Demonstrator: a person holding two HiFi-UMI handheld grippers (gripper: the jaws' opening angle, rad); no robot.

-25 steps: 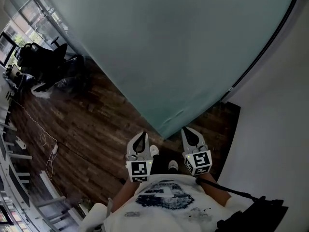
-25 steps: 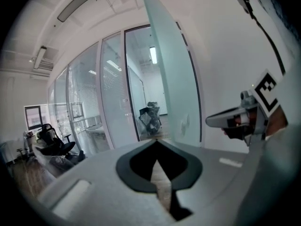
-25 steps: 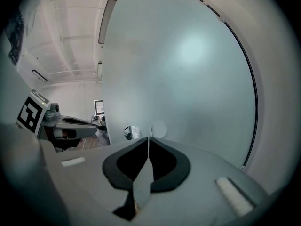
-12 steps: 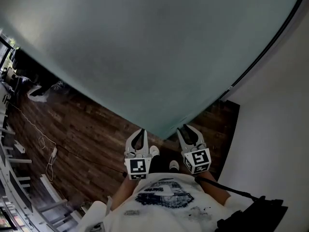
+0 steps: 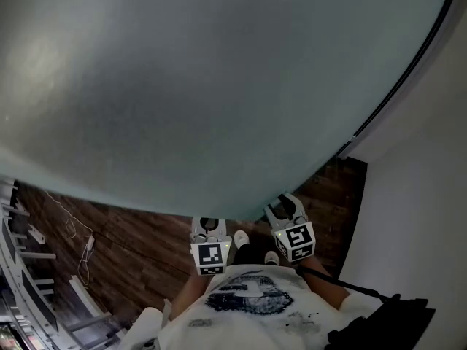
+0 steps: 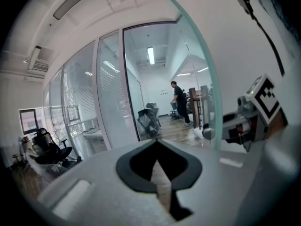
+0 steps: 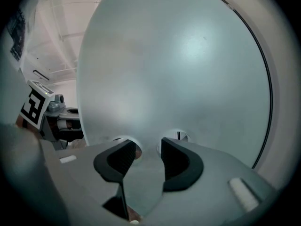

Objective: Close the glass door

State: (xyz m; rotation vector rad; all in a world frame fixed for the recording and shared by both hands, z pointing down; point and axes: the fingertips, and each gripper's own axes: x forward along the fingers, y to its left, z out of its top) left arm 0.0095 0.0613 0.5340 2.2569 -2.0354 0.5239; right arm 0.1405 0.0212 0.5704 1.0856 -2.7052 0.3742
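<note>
Up close in the head view, frosted glass door [image 5: 219, 86] filling most of the frame, lower corner down by a pale shoe [image 5: 241, 238]. Below and to the left, dark wood floor [image 5: 131, 246]; off to the right, white wall [image 5: 416, 195]. Free edge of the door between the two claws, one claw on either side.

Left claw [image 6: 156, 140]: closed tip to tip, nothing held. Looks past the door's greenish edge, just to its right, into a bright corridor lined with glass partitions [image 6: 110, 93]. Far down that corridor, a person [image 6: 179, 100] on foot. Low on the left, a black office chair [image 6: 47, 145].

Right claw [image 7: 148, 140]: opening, pads well apart, gripping nothing. Faces the flat frosted side of the door head-on, tips very near it; touching or not, cannot tell. Only grey pane in the gap between the pads. Seen also from the left claw's camera, beyond the door's edge, marker cube and all.

At the bottom of the head view, white printed shirt [image 5: 248, 305]. Both claws low, close to the body, side by side, pointed toward the door.
</note>
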